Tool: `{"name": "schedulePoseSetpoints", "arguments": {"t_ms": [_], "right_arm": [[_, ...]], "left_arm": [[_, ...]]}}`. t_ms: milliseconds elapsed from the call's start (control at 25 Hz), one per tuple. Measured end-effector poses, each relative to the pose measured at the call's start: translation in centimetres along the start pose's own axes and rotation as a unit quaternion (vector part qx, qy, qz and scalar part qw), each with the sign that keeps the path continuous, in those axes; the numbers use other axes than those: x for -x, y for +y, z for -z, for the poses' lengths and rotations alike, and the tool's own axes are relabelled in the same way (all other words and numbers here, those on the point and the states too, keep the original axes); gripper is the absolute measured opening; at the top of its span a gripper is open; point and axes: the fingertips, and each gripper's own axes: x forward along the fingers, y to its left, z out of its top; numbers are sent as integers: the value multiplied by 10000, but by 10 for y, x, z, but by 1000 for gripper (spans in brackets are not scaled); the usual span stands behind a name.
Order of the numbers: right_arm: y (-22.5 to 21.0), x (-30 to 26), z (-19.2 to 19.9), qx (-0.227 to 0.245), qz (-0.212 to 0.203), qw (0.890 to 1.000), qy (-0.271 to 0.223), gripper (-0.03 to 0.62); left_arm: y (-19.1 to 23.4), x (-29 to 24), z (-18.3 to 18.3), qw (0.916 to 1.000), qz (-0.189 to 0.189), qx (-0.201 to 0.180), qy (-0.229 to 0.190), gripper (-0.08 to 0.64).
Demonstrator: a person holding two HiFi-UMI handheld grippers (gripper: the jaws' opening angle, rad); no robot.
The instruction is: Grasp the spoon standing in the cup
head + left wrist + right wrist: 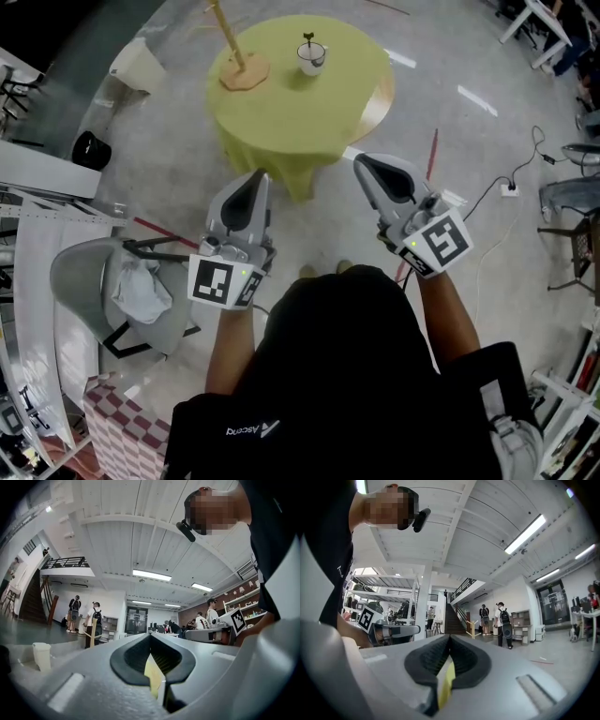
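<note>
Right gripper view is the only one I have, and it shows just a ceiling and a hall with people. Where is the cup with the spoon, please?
Observer: The head view shows the white cup on the far half of a round table with a yellow-green cloth, ahead of the person.
Operator: Is the spoon in it?
Observer: Yes, a dark spoon stands in the cup.
Operator: What about the left gripper?
Observer: The left gripper has its jaws together with nothing between them, and it is well short of the cup.
</note>
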Motion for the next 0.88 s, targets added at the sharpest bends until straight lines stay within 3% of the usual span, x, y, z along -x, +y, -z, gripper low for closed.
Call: {"name": "schedulePoseSetpoints", "arguments": {"t_ms": [200, 480, 880], "right_arm": [[1, -12, 8, 25, 138, 9999, 79, 3], [-33, -39, 14, 111, 254, 9995, 149, 3], [-147, -107, 24, 193, -178, 9996, 59, 3]], "left_arm": [[21, -2, 4, 9999, 87, 62, -64, 11], [48, -28, 10, 9999, 129, 54, -64, 11], [92, -138, 32, 9997, -154, -115, 148, 11]]}}
